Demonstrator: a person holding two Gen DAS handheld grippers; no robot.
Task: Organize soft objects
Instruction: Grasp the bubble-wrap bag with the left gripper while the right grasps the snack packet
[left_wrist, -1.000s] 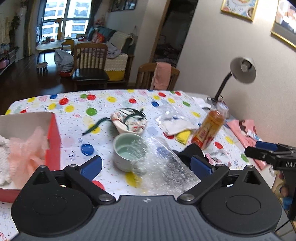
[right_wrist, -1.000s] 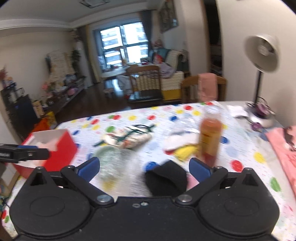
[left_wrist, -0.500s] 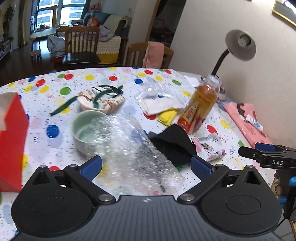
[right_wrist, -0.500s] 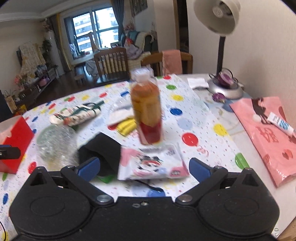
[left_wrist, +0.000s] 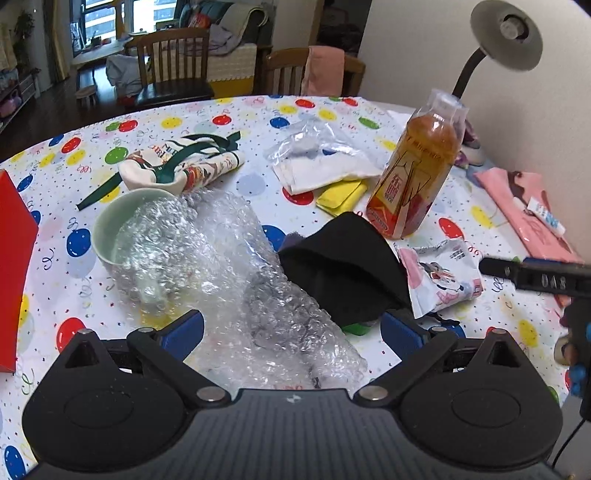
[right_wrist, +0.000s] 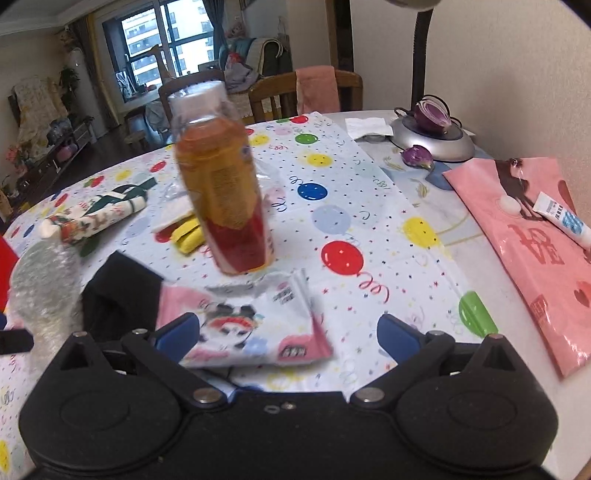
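Note:
A crumpled sheet of bubble wrap (left_wrist: 229, 280) lies over a pale green bowl (left_wrist: 110, 225) and runs down between the blue pads of my left gripper (left_wrist: 291, 328), which stands open above it. A black cloth (left_wrist: 343, 269) lies just right of the wrap. A pink cartoon-printed packet (right_wrist: 251, 325) rests in front of my right gripper (right_wrist: 288, 332), which is open and low over the table. The same packet (left_wrist: 443, 277) shows at the right of the left wrist view, beside the right gripper's finger (left_wrist: 532, 273). A printed fabric pouch with green ribbon (left_wrist: 181, 166) lies farther back.
An orange drink bottle (right_wrist: 221, 184) stands upright behind the packet. A yellow pad (left_wrist: 341, 195) and a clear bag with white cloth (left_wrist: 321, 162) lie past it. A red box (left_wrist: 14, 258) is at the left edge. A pink bag (right_wrist: 532, 236), tube (right_wrist: 561, 218) and lamp base (right_wrist: 432, 136) sit right.
Both grippers have moved forward and lower over the table. The red box has slid to the left edge of the left wrist view. The bottle and pink packet loom closer in the right wrist view.

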